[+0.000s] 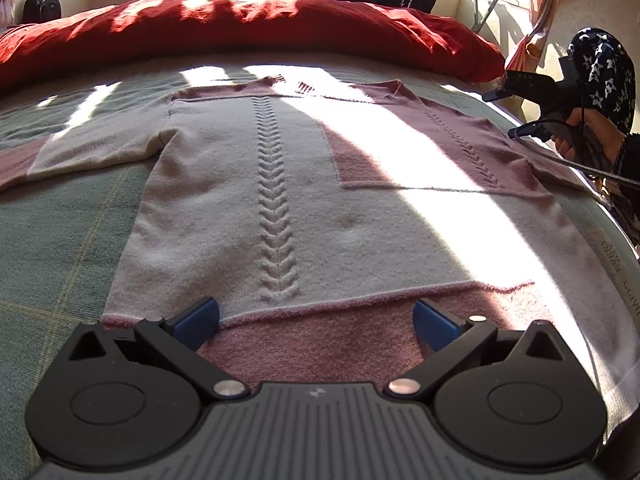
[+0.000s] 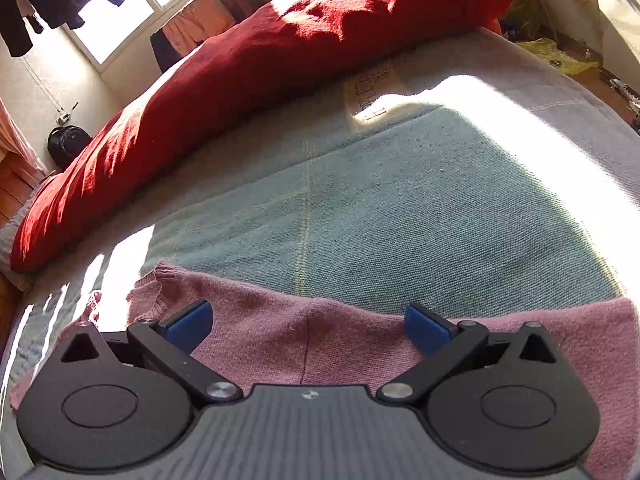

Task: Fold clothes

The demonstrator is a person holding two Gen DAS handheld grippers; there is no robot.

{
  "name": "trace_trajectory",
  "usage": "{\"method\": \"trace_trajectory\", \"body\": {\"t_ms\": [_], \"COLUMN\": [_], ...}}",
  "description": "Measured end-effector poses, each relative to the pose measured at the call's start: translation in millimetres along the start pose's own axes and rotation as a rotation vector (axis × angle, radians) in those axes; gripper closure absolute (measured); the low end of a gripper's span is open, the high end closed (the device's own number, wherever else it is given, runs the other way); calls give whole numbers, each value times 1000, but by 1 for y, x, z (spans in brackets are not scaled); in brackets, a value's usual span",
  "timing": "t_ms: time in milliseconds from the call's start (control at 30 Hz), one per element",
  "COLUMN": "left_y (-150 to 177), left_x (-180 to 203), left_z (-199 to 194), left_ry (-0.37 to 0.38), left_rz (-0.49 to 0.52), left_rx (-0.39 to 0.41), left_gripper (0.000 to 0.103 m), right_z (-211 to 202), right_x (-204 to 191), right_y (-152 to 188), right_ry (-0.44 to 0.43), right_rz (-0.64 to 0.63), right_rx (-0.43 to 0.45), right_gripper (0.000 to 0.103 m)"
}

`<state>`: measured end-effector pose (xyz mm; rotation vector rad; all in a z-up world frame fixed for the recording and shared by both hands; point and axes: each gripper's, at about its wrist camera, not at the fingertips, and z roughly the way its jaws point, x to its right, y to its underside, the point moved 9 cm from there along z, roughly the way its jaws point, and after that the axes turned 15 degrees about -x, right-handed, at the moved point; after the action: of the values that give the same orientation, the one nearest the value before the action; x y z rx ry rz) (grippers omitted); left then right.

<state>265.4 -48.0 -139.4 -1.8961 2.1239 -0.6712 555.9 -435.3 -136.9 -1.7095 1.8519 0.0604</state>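
While the sweater [image 1: 280,184] lies flat on the bed [image 1: 60,248], my left claw [image 1: 316,320] gapes wide over its hem; my right claw [image 2: 308,324] gapes wide too.

sweater [image 1: 280,184] cream w/ dusty pink blocks + braided cable stripe, bedspread [image 2: 400,208] pale green plaid, duvet [image 1: 248,28] deep red

My left gripper [image 1: 316,320] hangs with jaws spread wide over the pink hem of a cream-and-pink sweater [image 1: 280,200] laid flat on the green bedspread [image 1: 60,260]. A red duvet [image 1: 240,28] is bunched across the top of the frame — at the right edge, my hand [image 1: 588,132] holds the right gripper [image 1: 524,90].
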Motion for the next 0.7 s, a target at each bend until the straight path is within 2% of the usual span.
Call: {"method": "trace_trajectory", "body": {"t_ms": [167,267,333,433,600,633,700], "left_y": [-1,0,1,2,3,3,4], "left_x": [1,2,2,2,3,3,3], "left_z": [2,3,2,0,0,0,-1], "left_ry": [-5,-16,-16,-10,-16,-18,-21], "left_rz": [3,12,13,9,6,8,12], "left_rx": [1,-2,-3,-4,-6,-6,-9], "left_gripper": [1,1,1,1,1,0,1], "right_z": [-22,-23,-33,-57,-58,-56,-49], "right_x": [-1,27,52,69,48,44,47], "right_y": [26,36,34,29,51,58,70], "right_ry": [-73,9,45,116,-8,-16,41], "right_rz": [-55,-38,7,82,20,-10,-59], "right_rx": [-73,-90,-47,41,-67,-87,-130], "right_gripper": [0,0,0,0,0,0,0]}}
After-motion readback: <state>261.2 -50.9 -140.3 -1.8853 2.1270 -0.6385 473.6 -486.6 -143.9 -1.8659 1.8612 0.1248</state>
